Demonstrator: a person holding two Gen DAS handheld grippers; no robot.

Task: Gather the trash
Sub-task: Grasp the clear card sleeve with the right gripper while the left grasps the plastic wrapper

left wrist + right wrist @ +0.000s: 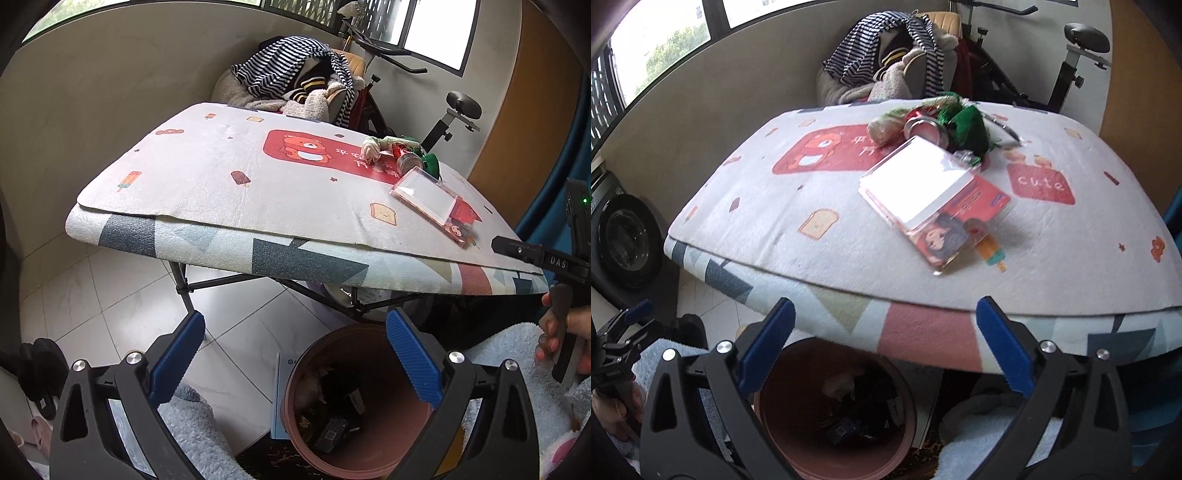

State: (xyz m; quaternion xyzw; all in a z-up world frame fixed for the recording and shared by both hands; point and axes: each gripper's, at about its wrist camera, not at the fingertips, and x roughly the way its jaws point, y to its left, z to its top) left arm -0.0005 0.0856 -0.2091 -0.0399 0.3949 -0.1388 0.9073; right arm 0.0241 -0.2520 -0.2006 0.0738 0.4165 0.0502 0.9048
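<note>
A terracotta bin (pixel 295 373) stands on the floor under the table's near edge, holding dark wrappers and scraps. My left gripper (pixel 295 321) hangs above it, open and empty. My right gripper (pixel 884 306) is also open and empty, over the bin (pixel 768 435) and the table edge. On the table mat (pixel 221 177) lie a clear plastic case with a red card (pixel 432 199) (pixel 923 192), a crushed red can (pixel 408 158) (pixel 925 127), a green bundle (pixel 964 129) and a cream crumpled wrapper (pixel 371 147) (pixel 882 129).
A chair heaped with striped clothes (pixel 295 74) and an exercise bike (pixel 461 107) stand behind the table. A washing machine (pixel 624 240) is at the left. Slippers (pixel 40 369) and a white booklet (pixel 280 398) lie on the tiled floor. A hand (pixel 561 332) holds the right gripper's handle.
</note>
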